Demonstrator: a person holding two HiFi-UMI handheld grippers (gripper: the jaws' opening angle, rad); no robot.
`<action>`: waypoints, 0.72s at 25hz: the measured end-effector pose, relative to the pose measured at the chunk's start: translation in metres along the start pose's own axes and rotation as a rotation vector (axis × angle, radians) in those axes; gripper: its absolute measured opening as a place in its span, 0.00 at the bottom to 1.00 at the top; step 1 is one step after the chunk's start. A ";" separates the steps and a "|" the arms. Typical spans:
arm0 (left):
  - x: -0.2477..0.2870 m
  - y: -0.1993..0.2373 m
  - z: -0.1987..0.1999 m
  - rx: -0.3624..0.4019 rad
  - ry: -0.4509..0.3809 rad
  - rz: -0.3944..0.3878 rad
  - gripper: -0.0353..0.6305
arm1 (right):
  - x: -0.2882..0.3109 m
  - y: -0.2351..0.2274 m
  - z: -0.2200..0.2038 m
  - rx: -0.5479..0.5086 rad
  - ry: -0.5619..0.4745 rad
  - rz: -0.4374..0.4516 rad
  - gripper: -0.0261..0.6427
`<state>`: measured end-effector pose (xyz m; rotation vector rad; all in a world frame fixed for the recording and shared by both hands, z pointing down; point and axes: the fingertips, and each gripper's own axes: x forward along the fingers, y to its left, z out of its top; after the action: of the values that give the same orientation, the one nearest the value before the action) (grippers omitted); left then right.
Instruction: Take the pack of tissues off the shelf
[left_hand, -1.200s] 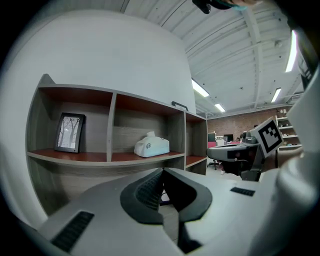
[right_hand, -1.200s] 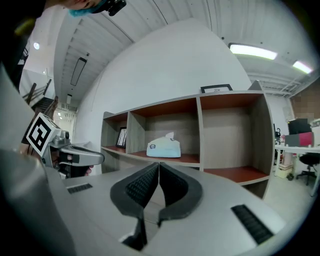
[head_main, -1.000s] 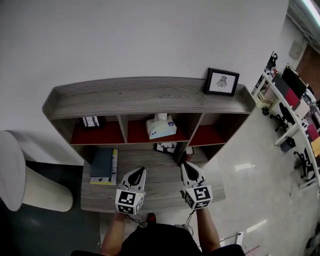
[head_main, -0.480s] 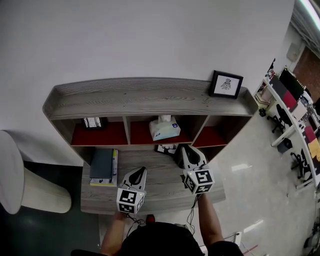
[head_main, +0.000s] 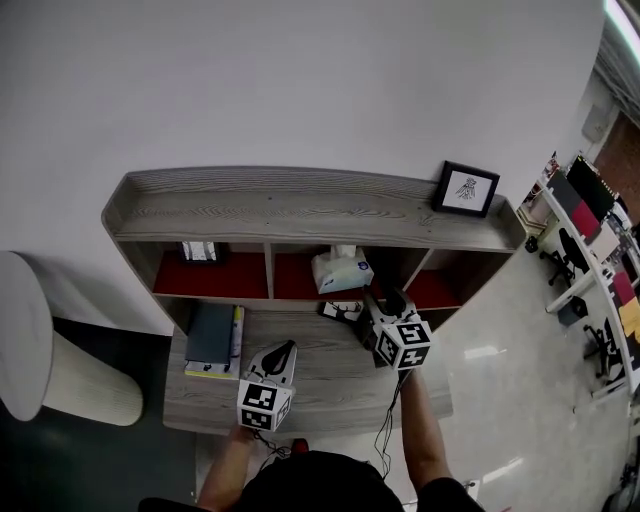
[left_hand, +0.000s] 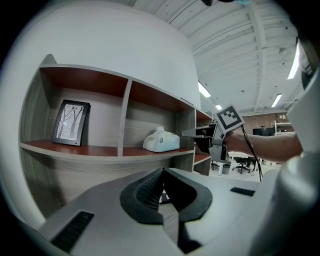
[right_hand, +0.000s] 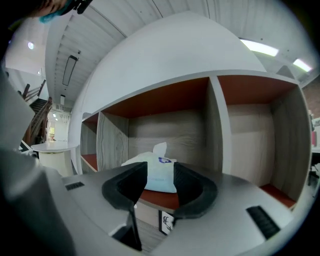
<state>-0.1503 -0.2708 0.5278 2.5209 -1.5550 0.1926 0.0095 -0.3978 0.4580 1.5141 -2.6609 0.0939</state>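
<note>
You've barely started: the pack of tissues (head_main: 341, 271) sits in the shelf's (head_main: 300, 205) middle compartment, your right gripper (right_hand: 160, 172) short of it, its empty jaws having just been opening, your left gripper (left_hand: 162, 172) closed on nothing.

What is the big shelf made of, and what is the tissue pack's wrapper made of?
The shelf looks like grey wood, or board printed with wood grain: matte, with streaky lines along its top. Its compartment floors look smooth and red, maybe painted. The pack of tissues seems wrapped in soft, thin plastic film: rounded, slightly crumpled, a tissue poking out on top.
</note>
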 end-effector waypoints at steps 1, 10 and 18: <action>0.000 0.002 0.000 -0.003 0.002 0.004 0.06 | 0.005 0.000 -0.001 -0.005 0.011 0.002 0.29; -0.002 0.010 -0.005 -0.012 0.015 0.021 0.06 | 0.029 -0.003 -0.014 0.006 0.074 0.005 0.37; -0.007 0.018 -0.009 -0.025 0.023 0.045 0.06 | 0.039 -0.003 -0.021 0.016 0.103 0.014 0.38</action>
<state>-0.1691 -0.2710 0.5364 2.4574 -1.5957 0.2063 -0.0070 -0.4306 0.4829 1.4532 -2.5971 0.1889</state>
